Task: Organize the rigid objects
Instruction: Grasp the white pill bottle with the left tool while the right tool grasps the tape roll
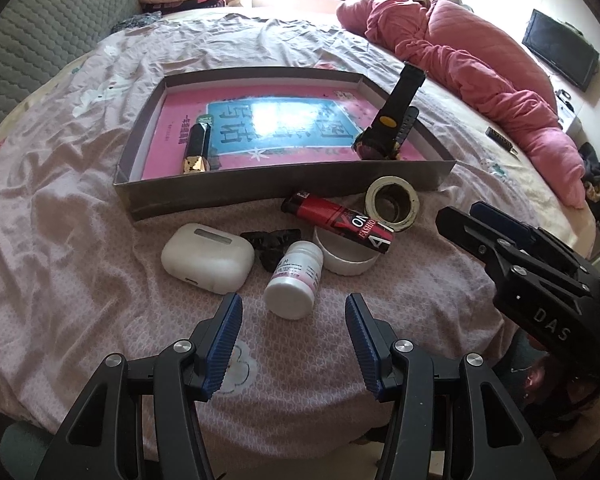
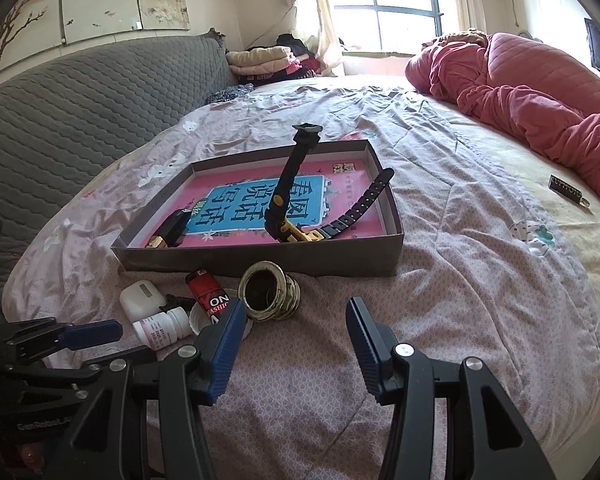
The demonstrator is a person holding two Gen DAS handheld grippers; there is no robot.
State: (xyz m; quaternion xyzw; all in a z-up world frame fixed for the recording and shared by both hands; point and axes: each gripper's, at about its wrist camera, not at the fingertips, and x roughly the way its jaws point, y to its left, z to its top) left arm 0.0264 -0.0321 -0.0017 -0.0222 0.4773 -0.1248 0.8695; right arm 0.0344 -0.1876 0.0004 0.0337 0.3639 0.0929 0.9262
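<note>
Left gripper [image 1: 294, 340] jaws apart, empty, just short of the white pill bottle [image 1: 294, 282] lying on the bed in front of the box [image 1: 260, 192]. Right gripper [image 2: 296, 344] likewise empty, near the brass ring [image 2: 270, 296]. Suggest: straddle bottle mid-body, clear of the earbud case [image 1: 208, 258], close squarely. 2 items boxed.

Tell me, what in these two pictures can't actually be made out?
- Small black object, left wrist view: half hidden behind the white pill bottle and white case.
- White round lid, both views: the red tube covers it.
- Small dark item on the bedsheet, right wrist view: too small to identify.
</note>
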